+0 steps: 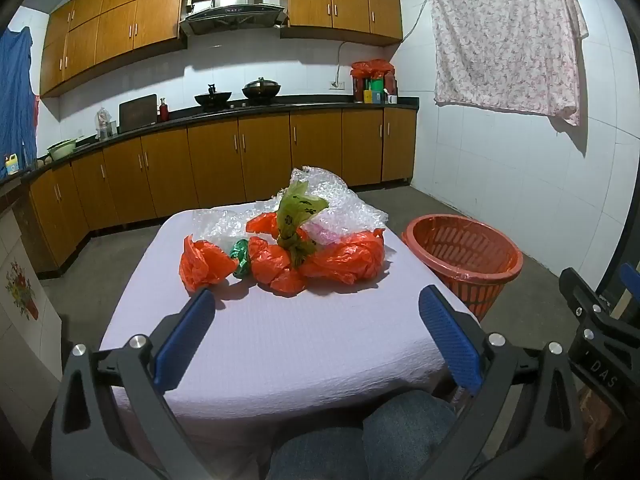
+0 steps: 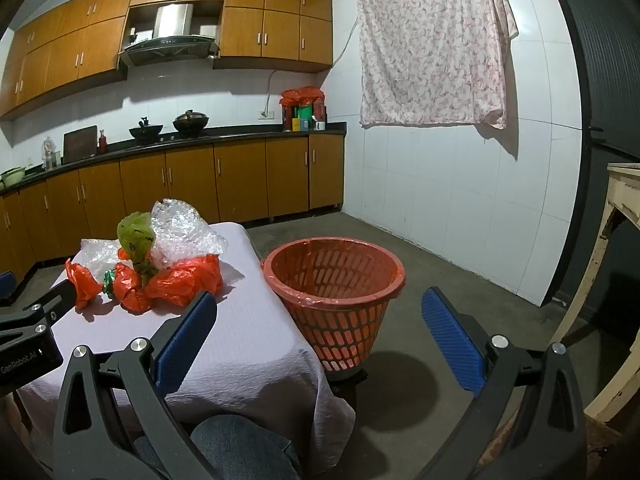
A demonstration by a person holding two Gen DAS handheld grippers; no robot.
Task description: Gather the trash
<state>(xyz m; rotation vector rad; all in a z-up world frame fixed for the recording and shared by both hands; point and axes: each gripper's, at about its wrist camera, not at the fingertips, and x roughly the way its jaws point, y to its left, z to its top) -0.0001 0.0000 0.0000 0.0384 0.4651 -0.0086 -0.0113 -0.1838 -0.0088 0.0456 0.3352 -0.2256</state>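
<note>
we sit at the near edge of a small table (image 1: 280,344) draped in a pale lilac cloth, with both tools held low in front of our knees, and nothing is in either one yet. the left gripper (image 1: 316,304) has its blue fingers (image 1: 186,336) spread wide and empty, aimed straight down the cloth at the trash, which we judge is a ready stance for reaching in. the right gripper (image 2: 320,312) is likewise spread and holding nothing, and it points off the table's right edge toward the orange basket (image 2: 394,270), which stands on the floor just beside that edge and is lined with a thin bag; it looks empty from here. the trash sits bunched toward the far edge of the table: crumpled orange bags (image 1: 344,258) in front, a knotted green bag (image 1: 298,216) standing up among them, a small green wad (image 1: 241,258) tucked between two orange pieces, and clear bubble wrap (image 1: 340,200) piled behind, reaching the far right corner. the heap touches itself throughout, so we expect a grab at one piece may drag its neighbours. the basket's place by the right edge seems chosen so a short swing from the pile drops things in.
</note>
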